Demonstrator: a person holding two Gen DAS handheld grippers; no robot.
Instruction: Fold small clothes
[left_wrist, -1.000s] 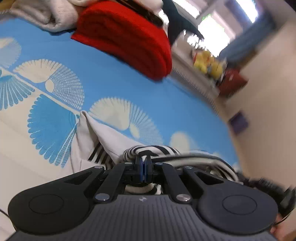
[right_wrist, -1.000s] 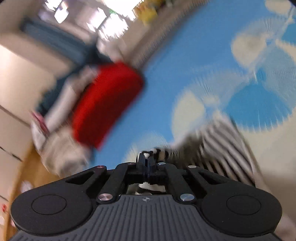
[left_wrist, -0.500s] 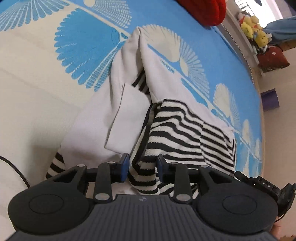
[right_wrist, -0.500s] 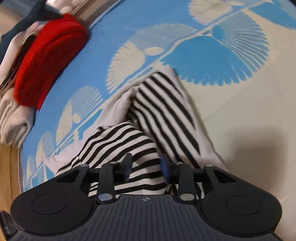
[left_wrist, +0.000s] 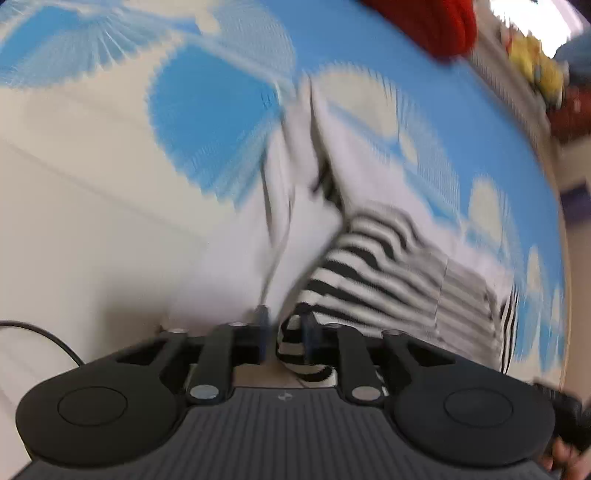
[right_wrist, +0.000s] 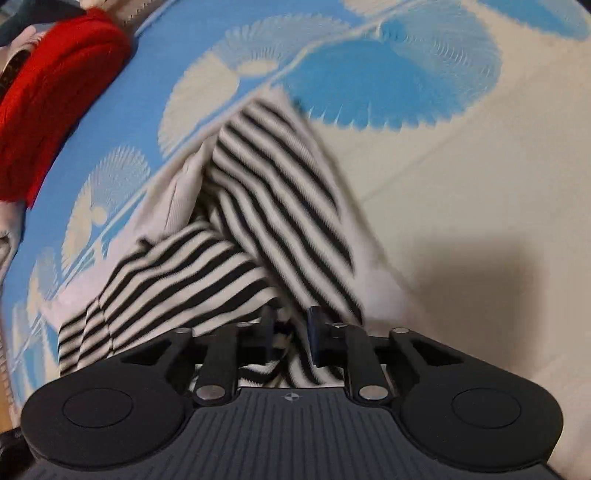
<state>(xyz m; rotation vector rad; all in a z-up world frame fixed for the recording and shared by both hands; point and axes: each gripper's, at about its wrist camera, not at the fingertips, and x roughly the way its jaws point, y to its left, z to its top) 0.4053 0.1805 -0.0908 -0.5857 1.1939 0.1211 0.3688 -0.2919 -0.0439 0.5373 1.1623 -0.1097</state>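
A small black-and-white striped garment (left_wrist: 373, 258) with plain white parts lies crumpled on the blue and cream patterned mat (left_wrist: 92, 206). My left gripper (left_wrist: 284, 332) is open just above its near edge, with striped cloth between the parted fingers. In the right wrist view the same garment (right_wrist: 266, 199) lies partly folded over itself. My right gripper (right_wrist: 291, 328) is open over its near striped edge, cloth lying between the fingers. Both views are motion-blurred.
A folded red garment (right_wrist: 48, 96) lies at the mat's far side, also in the left wrist view (left_wrist: 439, 22), with pale clothes beside it. Yellow soft toys (left_wrist: 539, 70) sit beyond the mat. A black cable (left_wrist: 40, 332) runs at the left.
A second ago both grippers were shut on the striped garment, holding it up. They lowered it onto the mat and opened. Since half a second ago both have drawn back slightly.
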